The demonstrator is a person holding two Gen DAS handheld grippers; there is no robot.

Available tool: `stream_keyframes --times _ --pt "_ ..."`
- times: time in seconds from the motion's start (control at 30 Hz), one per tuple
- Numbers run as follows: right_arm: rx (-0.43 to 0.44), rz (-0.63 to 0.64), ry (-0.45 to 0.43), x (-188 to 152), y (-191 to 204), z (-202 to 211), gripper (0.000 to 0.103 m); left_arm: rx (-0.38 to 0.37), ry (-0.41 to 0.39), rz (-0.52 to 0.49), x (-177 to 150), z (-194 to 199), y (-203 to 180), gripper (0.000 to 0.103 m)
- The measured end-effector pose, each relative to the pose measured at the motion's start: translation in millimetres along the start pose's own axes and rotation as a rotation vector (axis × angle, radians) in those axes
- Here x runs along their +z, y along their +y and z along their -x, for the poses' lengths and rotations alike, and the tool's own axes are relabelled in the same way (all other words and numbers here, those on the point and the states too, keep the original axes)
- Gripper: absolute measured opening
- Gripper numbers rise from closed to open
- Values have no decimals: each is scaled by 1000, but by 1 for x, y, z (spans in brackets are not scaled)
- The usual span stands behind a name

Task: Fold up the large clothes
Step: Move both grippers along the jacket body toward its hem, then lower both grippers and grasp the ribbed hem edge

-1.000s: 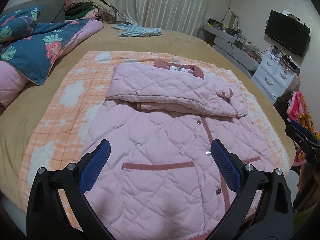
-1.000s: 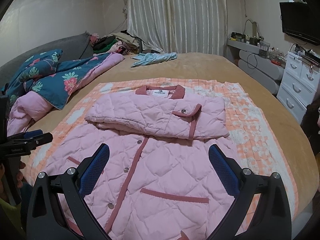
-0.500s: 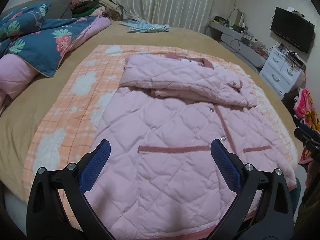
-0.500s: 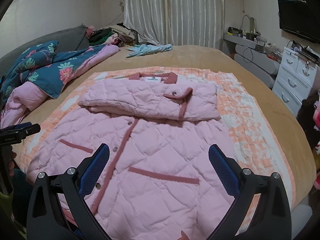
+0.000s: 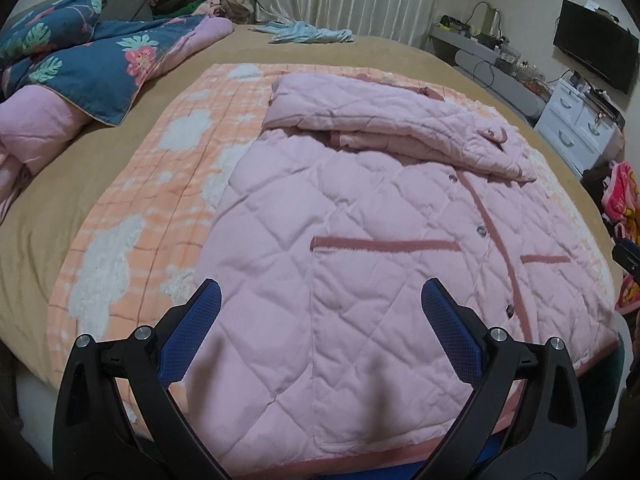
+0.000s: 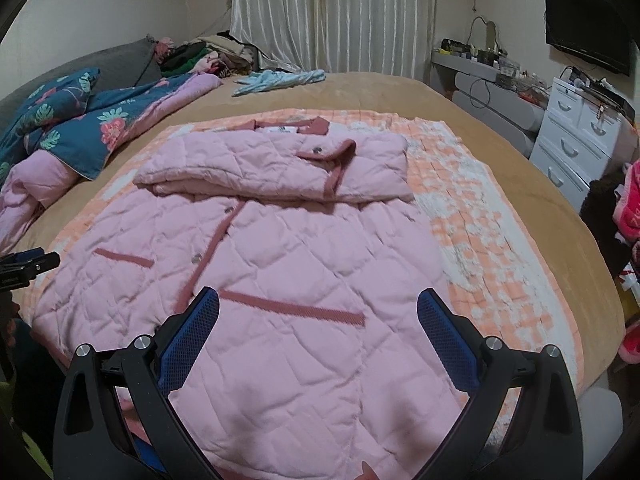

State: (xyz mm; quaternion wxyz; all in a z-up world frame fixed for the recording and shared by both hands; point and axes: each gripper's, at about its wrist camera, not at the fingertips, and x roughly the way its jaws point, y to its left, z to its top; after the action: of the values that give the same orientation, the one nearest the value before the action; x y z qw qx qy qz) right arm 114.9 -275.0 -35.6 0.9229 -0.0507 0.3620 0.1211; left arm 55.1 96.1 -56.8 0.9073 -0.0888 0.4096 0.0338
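A pink quilted jacket (image 5: 360, 216) with dark pink trim lies front up on an orange and white checked blanket (image 5: 152, 200) on the bed. Its sleeves are folded across the chest in a band (image 5: 384, 124). It also shows in the right wrist view (image 6: 280, 248), with the sleeve band (image 6: 272, 168) near the collar. My left gripper (image 5: 320, 312) is open and empty, low over the hem's left part. My right gripper (image 6: 318, 318) is open and empty, low over the hem's right part. The left gripper's tip (image 6: 32, 260) shows at the right wrist view's left edge.
A blue floral quilt (image 5: 92, 64) and pink bedding (image 5: 36, 132) lie at the bed's left. A light blue garment (image 6: 276, 80) lies at the far end by the curtains. White drawers (image 6: 576, 136) and a TV (image 6: 584, 32) stand at the right.
Both grippers have come down and closer to the jacket's hem, which now fills more of each view. Both stay open. The jacket has not moved.
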Motion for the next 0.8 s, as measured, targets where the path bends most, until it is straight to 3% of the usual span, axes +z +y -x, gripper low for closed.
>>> stream_keyframes --times 0.43,0.8 --pt "-52 -43 77 -35 -36 -4 99 30 55 6 -27 -13 19 94" --pt "-39 -82 164 -61 -53 -11 99 33 106 44 -47 -21 40 94"
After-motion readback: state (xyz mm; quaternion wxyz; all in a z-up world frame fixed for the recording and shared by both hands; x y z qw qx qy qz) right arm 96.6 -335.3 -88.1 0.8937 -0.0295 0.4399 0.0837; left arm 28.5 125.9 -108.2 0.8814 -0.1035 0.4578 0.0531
